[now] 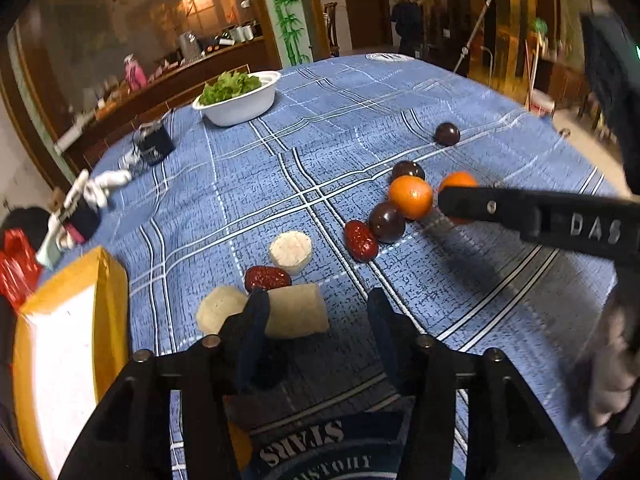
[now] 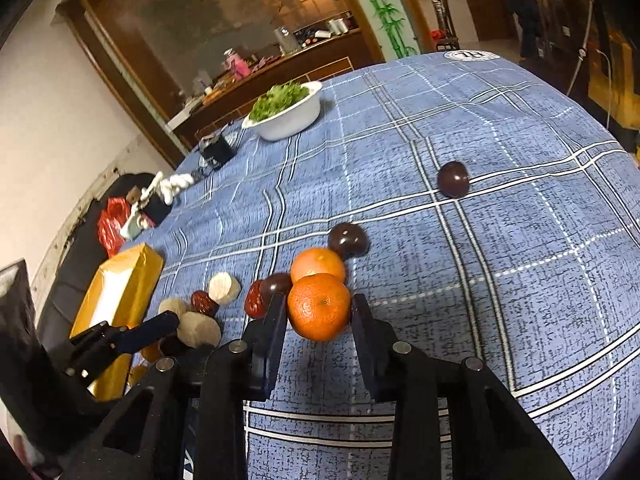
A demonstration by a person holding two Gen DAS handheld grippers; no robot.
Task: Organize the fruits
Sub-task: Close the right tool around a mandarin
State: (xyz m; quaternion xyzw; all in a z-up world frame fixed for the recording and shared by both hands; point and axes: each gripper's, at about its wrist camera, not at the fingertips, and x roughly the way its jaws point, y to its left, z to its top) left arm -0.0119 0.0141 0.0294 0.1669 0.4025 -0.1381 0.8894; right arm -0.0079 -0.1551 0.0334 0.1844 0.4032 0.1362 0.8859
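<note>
Right wrist view is showing the right gripper (image 2: 319, 312) pinching an orange (image 2: 319, 306) at lower centre. Left gripper (image 1: 316, 312) is hanging spread, a pale chunk (image 1: 298, 316) lying between its fingers, untouched on the right.

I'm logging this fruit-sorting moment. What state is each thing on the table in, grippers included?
Right gripper: shut on the near orange.
Left gripper: open, nothing between its pads, one finger over a pale chunk.
Second orange: loose on the tablecloth.
Far plum: lying apart.
Dates: loose.
White bowl: upright, holding greens.
</note>
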